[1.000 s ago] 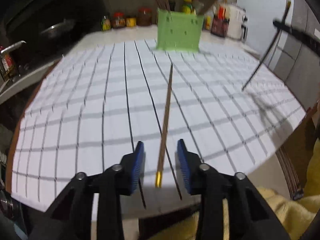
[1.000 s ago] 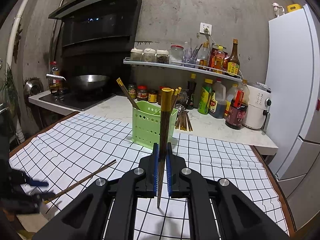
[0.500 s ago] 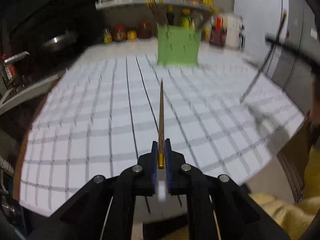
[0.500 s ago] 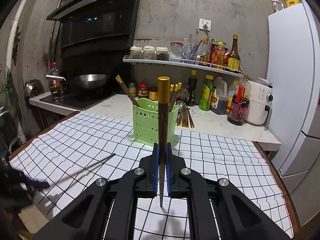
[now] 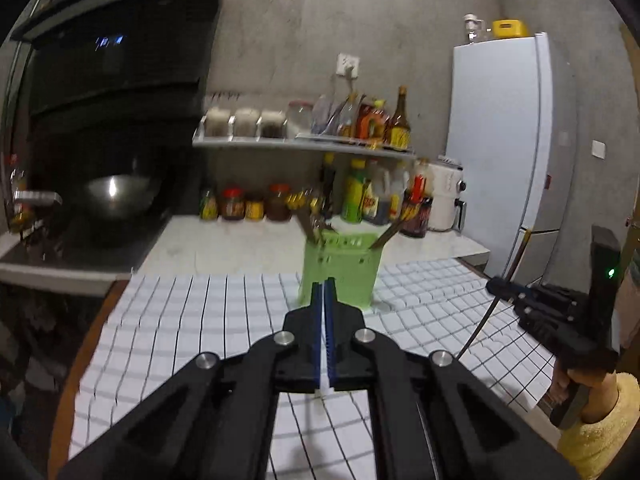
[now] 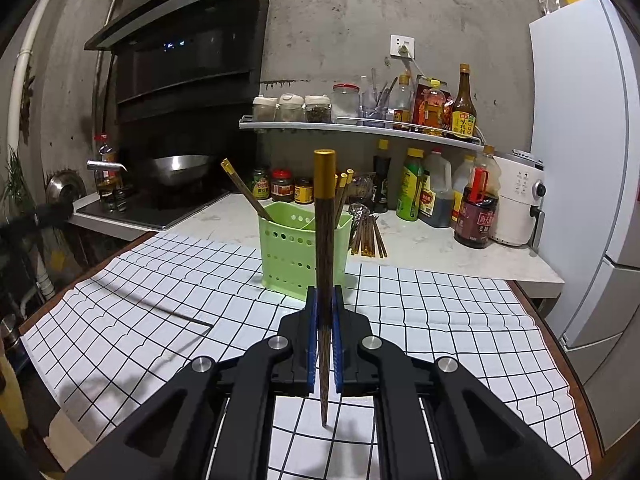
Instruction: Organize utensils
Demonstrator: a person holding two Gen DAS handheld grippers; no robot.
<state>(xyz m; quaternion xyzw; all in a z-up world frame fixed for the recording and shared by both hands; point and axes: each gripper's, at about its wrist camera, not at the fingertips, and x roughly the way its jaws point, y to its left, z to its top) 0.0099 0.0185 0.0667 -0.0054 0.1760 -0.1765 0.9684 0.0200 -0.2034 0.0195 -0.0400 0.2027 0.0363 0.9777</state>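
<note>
Right gripper [image 6: 325, 312]: lower middle of its own view, blue pads clamped on a chopstick [image 6: 324, 240].
Held chopstick: stands nearly upright, gold cap on top, thin tip hanging below the pads over the checked cloth [image 6: 440, 320].
Left gripper [image 5: 324, 304]: pads pressed flat together at the centre of its view, and I see nothing between them.
Green holder [image 6: 288, 248]: stands at the far edge of the cloth, right behind the held chopstick, with a few gold-capped chopsticks [image 6: 240, 188] leaning out of it.
Loose bundle [image 6: 366, 236]: more chopsticks lie on the white counter, just right of the holder.
Left part of the cloth: a thin dark stick [image 6: 180, 314] shows there, probably another chopstick; I cannot tell whether it lies flat.
Person: a hand [image 5: 592, 392] in a yellow sleeve [image 5: 600, 432] grips the right tool's handle at the lower right of the left view.
</note>
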